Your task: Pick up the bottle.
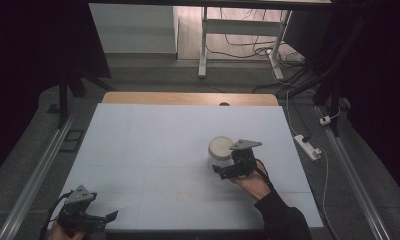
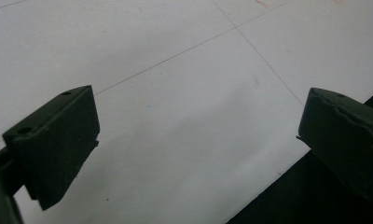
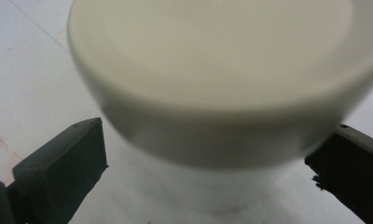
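A white round jar (image 1: 219, 152) with a cream lid (image 3: 212, 60) stands upright right of the table's centre. My right gripper (image 1: 227, 165) is right behind it, open, with one jaw on each side of the jar's body below the lid; I cannot tell whether the jaws touch it. In the right gripper view the jar (image 3: 208, 182) looms close and blurred between the two black jaws. My left gripper (image 1: 95, 218) rests near the front left corner of the table, open, with nothing between its jaws (image 2: 198, 149).
The white table mat (image 1: 153, 145) covers most of the wooden tabletop (image 1: 188, 98). Its front edge runs just under the left gripper. A power strip (image 1: 308, 146) and cables lie on the floor to the right. A desk frame (image 1: 240, 40) stands beyond the table.
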Motion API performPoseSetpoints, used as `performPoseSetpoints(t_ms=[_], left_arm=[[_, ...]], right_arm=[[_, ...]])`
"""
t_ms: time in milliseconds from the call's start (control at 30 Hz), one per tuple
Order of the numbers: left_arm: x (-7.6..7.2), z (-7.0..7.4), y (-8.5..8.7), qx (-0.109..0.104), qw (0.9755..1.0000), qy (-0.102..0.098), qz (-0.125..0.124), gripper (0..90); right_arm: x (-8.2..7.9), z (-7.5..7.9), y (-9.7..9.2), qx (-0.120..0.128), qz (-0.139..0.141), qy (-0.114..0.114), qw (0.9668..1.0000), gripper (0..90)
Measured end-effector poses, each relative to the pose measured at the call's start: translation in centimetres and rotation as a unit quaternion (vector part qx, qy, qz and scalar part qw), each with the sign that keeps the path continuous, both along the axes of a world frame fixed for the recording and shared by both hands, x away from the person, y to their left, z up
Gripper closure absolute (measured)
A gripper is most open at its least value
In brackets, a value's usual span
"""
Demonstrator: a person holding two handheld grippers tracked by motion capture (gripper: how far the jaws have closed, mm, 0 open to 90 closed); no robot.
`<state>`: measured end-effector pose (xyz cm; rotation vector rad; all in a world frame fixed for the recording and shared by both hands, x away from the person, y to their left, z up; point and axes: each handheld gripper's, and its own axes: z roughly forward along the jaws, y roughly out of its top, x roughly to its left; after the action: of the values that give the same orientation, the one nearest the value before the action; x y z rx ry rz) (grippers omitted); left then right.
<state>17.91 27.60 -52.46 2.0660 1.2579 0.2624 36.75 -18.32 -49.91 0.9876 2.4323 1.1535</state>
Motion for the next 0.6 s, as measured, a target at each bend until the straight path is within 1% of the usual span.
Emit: performPoseSetpoints(t_ms=[100, 267, 367, 433, 500, 600], left_arm=[[0.01, -0.01, 0.00, 0.000, 1.0000, 0.000, 0.000, 0.0], [0.01, -0.01, 0.00, 0.000, 1.0000, 0.001, -0.001, 0.0], [0.02, -0.02, 0.00, 0.000, 1.0000, 0.001, -0.002, 0.0], [0.03, -0.02, -0.02, 0.000, 1.0000, 0.001, -0.002, 0.0], [0.03, -0.02, -0.03, 0.001, 1.0000, 0.001, -0.003, 0.0], [0.04, -0.02, -0.04, 0.001, 1.0000, 0.002, -0.003, 0.0]], right_arm=[[0.35, 0.07, 0.31, 0.005, 0.002, -0.002, 1.0000, 0.0], [0.74, 0.02, 0.78, 0.000, 0.002, -0.009, 1.0000, 0.2], [0.92, 0.03, 0.68, -0.001, 0.002, -0.017, 0.9998, 5.0], [0.98, 0.02, 0.60, 0.002, 0.006, -0.018, 0.9998, 5.6], [0.89, 0.08, 0.68, -0.005, 0.007, -0.022, 0.9997, 6.0], [0.95, 0.07, 0.58, -0.004, 0.010, -0.022, 0.9997, 6.1]])
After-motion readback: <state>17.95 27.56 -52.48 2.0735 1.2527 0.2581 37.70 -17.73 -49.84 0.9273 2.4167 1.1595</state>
